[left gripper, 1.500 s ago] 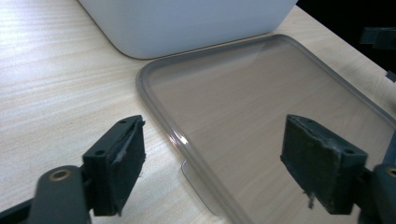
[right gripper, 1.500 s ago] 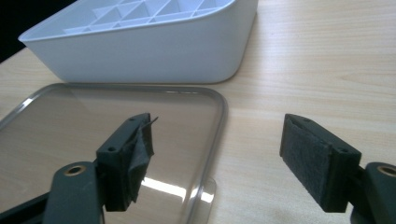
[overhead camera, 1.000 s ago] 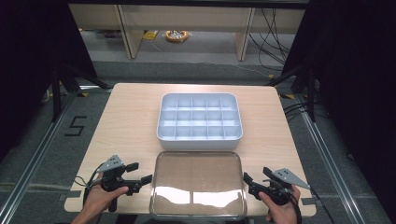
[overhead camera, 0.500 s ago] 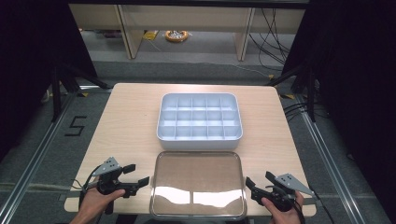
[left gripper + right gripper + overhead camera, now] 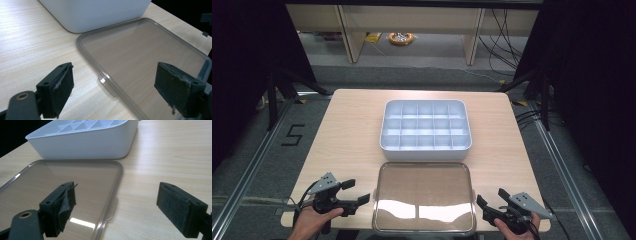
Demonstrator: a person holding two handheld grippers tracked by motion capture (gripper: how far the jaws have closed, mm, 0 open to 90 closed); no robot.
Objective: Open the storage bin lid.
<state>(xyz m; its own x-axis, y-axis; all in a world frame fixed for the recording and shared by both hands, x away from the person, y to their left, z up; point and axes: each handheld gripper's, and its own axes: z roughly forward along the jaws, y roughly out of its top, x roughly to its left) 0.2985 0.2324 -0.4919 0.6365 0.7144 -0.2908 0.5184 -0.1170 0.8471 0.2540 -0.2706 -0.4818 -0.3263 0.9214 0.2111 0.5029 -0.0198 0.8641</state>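
Lid (image 5: 423, 197) judged thin, light, slick, flexible; small side tabs (image 5: 106, 83) lie between both grippers' parted fingers (image 5: 58, 92), offering best hold.

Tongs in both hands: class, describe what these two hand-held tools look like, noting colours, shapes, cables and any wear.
Both tongs, left and right, are black, each topped by a grey three-cornered plate, with dark cables trailing at the hands. Each has two blocky jaws faced with dark fuzzy pads, frayed at the edges, and a brass-coloured eyelet low on the frame.
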